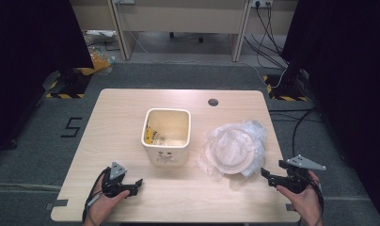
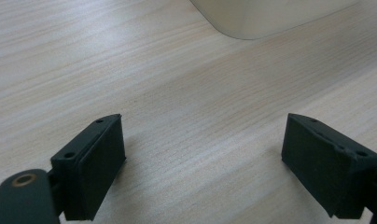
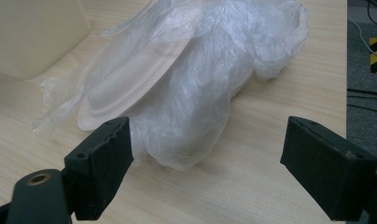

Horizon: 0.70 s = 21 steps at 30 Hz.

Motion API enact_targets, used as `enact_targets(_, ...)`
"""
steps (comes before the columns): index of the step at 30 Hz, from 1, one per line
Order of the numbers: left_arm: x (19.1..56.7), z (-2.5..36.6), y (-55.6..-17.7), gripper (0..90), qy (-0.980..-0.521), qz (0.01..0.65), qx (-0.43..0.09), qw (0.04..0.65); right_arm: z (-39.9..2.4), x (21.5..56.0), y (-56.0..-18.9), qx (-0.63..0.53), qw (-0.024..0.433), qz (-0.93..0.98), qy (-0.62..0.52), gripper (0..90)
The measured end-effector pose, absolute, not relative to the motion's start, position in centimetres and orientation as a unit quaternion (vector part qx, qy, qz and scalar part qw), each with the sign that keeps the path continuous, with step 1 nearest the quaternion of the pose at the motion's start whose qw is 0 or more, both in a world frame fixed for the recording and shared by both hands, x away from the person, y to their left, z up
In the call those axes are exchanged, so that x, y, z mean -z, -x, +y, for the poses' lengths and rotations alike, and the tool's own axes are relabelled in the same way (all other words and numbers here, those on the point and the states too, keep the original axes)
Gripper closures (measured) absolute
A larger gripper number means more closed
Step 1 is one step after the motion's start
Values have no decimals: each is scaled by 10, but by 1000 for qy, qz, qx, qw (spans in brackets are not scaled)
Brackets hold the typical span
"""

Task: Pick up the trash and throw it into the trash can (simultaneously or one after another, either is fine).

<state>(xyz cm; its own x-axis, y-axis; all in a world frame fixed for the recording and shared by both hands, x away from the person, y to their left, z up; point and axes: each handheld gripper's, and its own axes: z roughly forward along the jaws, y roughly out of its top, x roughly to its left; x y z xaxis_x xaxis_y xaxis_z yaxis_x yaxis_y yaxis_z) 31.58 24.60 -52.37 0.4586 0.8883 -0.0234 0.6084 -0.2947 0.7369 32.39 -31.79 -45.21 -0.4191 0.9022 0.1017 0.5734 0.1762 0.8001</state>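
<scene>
— Where does the pale round plate [image 1: 230, 153] in its crinkled clear plastic bag [image 3: 214, 65] sit?
— On the light wooden table [image 1: 117, 117], right of the cream square bin [image 1: 166, 136], just ahead of the right gripper [image 1: 272, 175].
— And the jaws?
— Both grippers gape wide, empty; the left gripper [image 1: 134, 184] hovers near the bin.

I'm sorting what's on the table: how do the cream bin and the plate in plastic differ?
The cream bin stands upright, tall and squarish with rounded corners; the plate is round, shallow and low. The bin is open on top with yellow scraps inside; the plate is wrapped in crumpled clear plastic. The bin sits mid-table, the plate nearer the right gripper. Both are pale and rest on the wooden table.
</scene>
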Motion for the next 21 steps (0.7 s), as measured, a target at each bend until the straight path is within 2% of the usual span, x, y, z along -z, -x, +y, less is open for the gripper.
enact_targets(21,524,246,-316,124,-779,480,-200,349,-300,431,-351,-418,207,745,-478,161)
